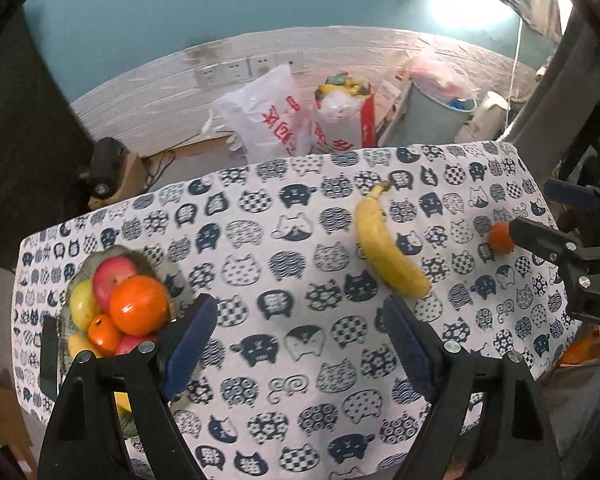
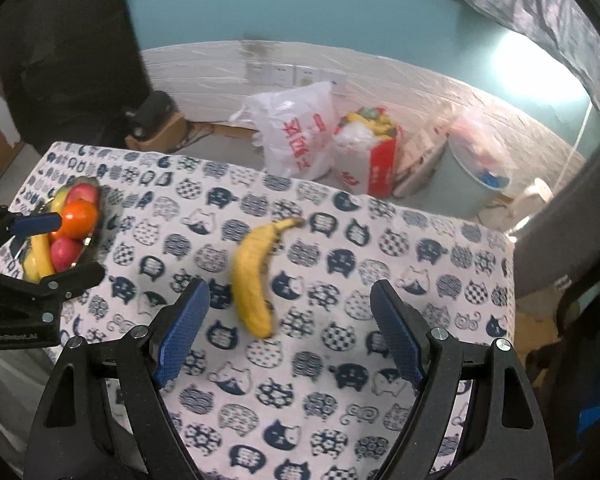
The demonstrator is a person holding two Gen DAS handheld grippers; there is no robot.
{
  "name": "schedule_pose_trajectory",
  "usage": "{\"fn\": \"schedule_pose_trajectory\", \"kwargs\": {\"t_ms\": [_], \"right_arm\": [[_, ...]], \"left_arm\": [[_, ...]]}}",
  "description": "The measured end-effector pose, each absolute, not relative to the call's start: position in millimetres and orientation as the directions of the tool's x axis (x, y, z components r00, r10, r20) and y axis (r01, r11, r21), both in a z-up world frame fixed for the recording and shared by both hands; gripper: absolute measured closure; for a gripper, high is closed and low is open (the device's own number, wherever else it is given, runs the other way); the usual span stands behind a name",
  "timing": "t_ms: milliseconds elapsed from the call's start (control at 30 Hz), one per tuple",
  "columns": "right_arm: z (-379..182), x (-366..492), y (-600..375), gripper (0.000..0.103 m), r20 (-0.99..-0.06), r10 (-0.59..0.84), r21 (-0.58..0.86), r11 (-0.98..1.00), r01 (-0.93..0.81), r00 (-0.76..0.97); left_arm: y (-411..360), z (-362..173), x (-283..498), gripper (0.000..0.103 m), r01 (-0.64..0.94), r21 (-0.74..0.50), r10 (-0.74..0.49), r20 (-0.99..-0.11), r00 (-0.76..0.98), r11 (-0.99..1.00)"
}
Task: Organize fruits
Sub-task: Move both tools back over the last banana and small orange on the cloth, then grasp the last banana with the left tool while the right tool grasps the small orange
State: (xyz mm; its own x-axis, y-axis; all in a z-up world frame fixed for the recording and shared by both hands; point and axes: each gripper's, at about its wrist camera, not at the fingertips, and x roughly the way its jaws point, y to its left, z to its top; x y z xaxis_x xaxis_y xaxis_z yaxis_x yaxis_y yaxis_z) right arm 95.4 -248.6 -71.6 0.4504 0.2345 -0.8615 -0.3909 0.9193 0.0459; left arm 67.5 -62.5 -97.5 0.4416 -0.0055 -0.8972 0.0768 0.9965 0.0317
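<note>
A yellow banana (image 1: 388,246) lies on the cat-print tablecloth (image 1: 300,360), seen also in the right wrist view (image 2: 252,276). A glass bowl (image 1: 85,264) at the table's left holds a big orange (image 1: 139,305), apples, a small orange and a banana; it also shows in the right wrist view (image 2: 96,236). A small orange (image 1: 500,237) lies at the table's right, beside the right gripper's fingers (image 1: 540,236). My left gripper (image 1: 300,340) is open and empty over the cloth, the bowl at its left finger. My right gripper (image 2: 288,332) is open and empty, the banana just ahead of it.
Past the table's far edge, on the floor, stand a white plastic bag (image 1: 268,116), a red-and-white bag (image 1: 342,116) and a pale bin (image 1: 436,116) by a white wall. A dark speaker on a box (image 1: 104,168) sits at the far left.
</note>
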Motion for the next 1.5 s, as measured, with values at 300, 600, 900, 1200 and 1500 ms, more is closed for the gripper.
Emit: {"fn": "schedule_pose_trajectory", "kwargs": {"t_ms": [300, 600, 900, 1200, 1500], "right_arm": [[-93.2, 109.5, -284.8, 0.021, -0.885, 0.175, 0.033, 0.948, -0.316, 0.432], [-125.2, 131.0, -322.6, 0.021, -0.917, 0.130, 0.043, 0.972, -0.229, 0.377], [-166.7, 141.0, -360.7, 0.021, -0.946, 0.129, 0.102, 0.989, -0.104, 0.296], [-188.6, 141.9, -360.3, 0.021, -0.957, 0.116, 0.089, 0.990, -0.113, 0.267], [-217.0, 146.0, -362.6, 0.022, -0.966, 0.104, 0.085, 0.992, -0.089, 0.237]], "left_arm": [[-93.5, -121.1, 95.1, 0.016, 0.100, 0.017, -0.024, -0.919, 0.393, 0.995], [-106.5, -161.3, 132.6, 0.016, 0.056, -0.034, -0.050, -0.948, 0.316, 0.998], [-116.4, -199.3, 161.5, 0.016, 0.033, -0.062, -0.069, -0.959, 0.274, 0.998], [-123.0, -221.7, 177.1, 0.016, 0.020, -0.069, -0.072, -0.965, 0.253, 0.997], [-127.3, -241.0, 186.4, 0.016, 0.016, -0.084, -0.086, -0.968, 0.237, 0.996]]}}
